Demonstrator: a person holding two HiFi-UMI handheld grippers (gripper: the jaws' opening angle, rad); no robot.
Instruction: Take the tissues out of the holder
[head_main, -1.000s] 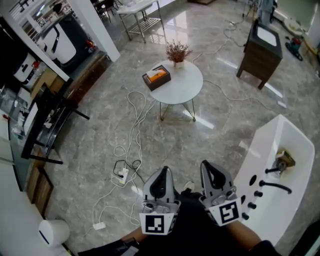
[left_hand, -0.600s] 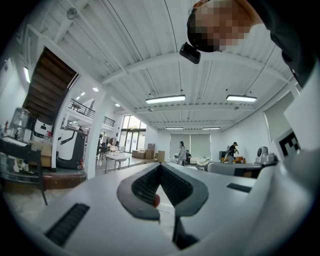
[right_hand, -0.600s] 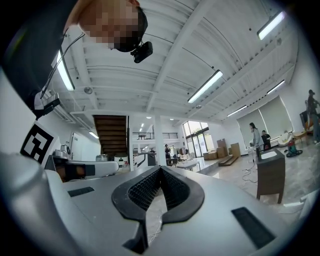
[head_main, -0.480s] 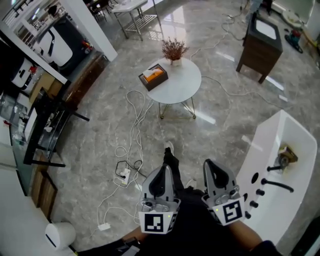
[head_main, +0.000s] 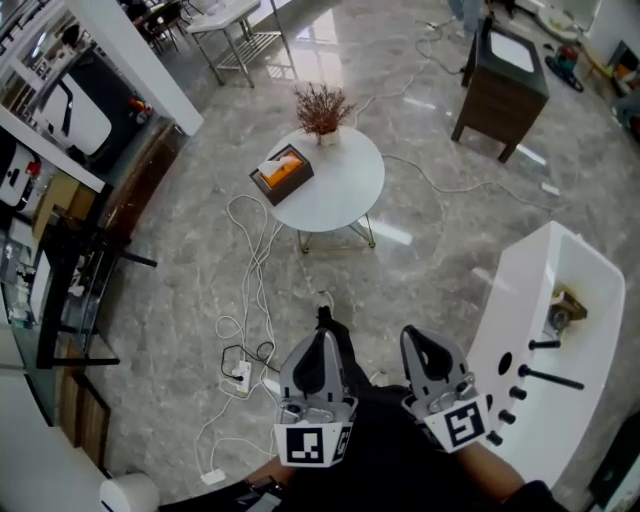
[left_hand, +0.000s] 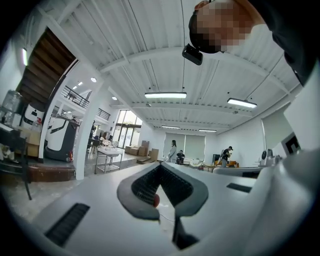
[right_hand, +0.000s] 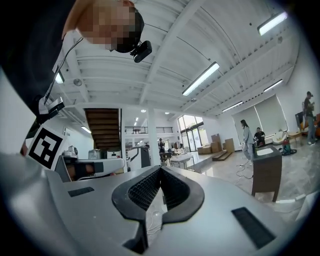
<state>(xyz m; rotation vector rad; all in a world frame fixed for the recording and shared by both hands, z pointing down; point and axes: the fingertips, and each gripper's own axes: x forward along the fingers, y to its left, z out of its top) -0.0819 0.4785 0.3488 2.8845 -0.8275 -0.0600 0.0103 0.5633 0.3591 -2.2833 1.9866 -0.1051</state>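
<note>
Well, our left tongs (head_main: 320, 340) and right tongs (head_main: 418, 338) are both closed and empty, well apart from the tissue holder (head_main: 283, 176), tissues (head_main: 271, 167) in it, on the round white tabletop (head_main: 345, 190) beside a dried plant (head_main: 322, 106). Loose cables (head_main: 252, 270) lie across the grey marble floor (head_main: 430, 250) between us and it; white basin (head_main: 590, 330) at right, dark cabinet (head_main: 503, 85) beyond.

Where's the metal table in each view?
Head view: metal table at the top edge, left of centre.
Left gripper view: metal table left of centre, far back.
Right gripper view: metal table just right of centre, far back.
Shared landmark: white pillar, to its left in all three.
</note>
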